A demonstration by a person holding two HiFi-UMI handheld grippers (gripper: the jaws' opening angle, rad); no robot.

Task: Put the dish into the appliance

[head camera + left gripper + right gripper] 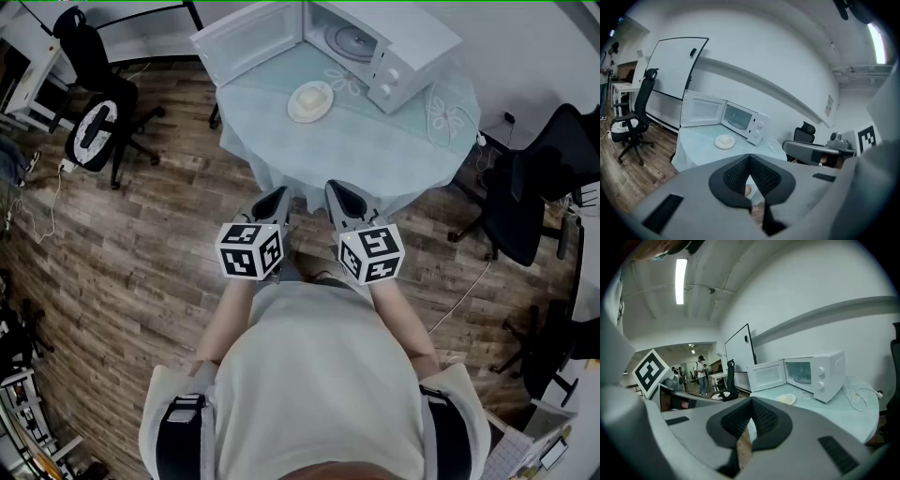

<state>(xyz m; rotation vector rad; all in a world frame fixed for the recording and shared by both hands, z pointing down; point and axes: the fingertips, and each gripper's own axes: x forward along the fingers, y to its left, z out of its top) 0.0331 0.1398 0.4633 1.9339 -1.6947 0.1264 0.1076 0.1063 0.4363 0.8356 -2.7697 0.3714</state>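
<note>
Wood-plank flooring (pixel 141 244) surrounds a round table draped in a pale blue-green cloth (pixel 394 159), with a black swivel office chair (pixel 98 122) standing well off its left edge. At the table's far edge sits a white box-shaped microwave oven (pixel 403 47). Its white door (pixel 248 42) is swung fully open toward the far left, so the glass turntable (pixel 352 39) inside is bare and in plain sight. The small round white dish with a pale mound of food on it (pixel 310 100) rests on the cloth near the middle of the table, just in front of the open cavity and apart from both tools. At the near edge, the left gripper (pixel 278 195) is held low with its jaws pressed together on nothing. The right gripper (pixel 335 189) beside it is likewise closed and empty. Both point toward the dish from well short of it. By my judgement the task has barely begun: the oven is ready with its door open, but the dish is not yet grasped, lifted or placed inside.
</note>
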